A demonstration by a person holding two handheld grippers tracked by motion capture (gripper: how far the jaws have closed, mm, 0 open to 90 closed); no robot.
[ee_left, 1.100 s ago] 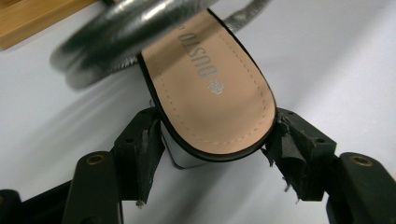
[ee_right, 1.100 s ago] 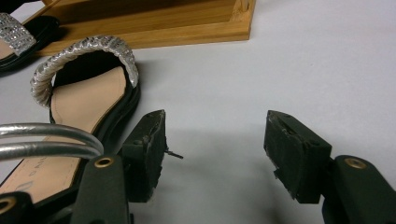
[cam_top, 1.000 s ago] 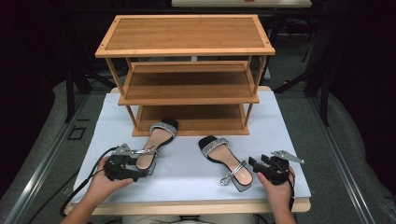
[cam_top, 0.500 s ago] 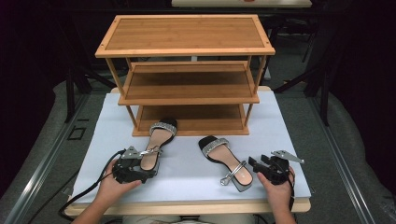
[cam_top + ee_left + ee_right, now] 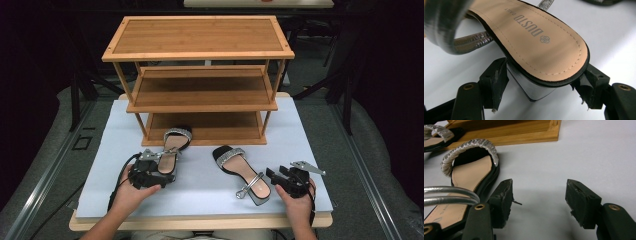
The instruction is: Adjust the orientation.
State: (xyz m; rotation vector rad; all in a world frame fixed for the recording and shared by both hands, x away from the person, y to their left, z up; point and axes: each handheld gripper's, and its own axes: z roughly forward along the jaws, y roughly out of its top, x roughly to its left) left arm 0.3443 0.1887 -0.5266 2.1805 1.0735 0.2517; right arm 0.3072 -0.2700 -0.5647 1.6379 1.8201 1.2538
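Left tool [image 5: 165,167] advanced, jaws wide astride sandal heel [image 5: 536,87]; right tool [image 5: 274,175] wide, empty.

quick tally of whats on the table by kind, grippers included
sandals: 2, left sandal and right sandal
wooden shoe racks: 1, shoe rack
grippers: 2, left gripper and right gripper
total: 5

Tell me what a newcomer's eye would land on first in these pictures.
The three-tier wooden shoe rack at the back of the white table dominates. In front of it lie two black sandals with glittering silver straps: the left sandal has its heel between the open jaws of the left gripper, while the right sandal lies just beside the open right gripper.
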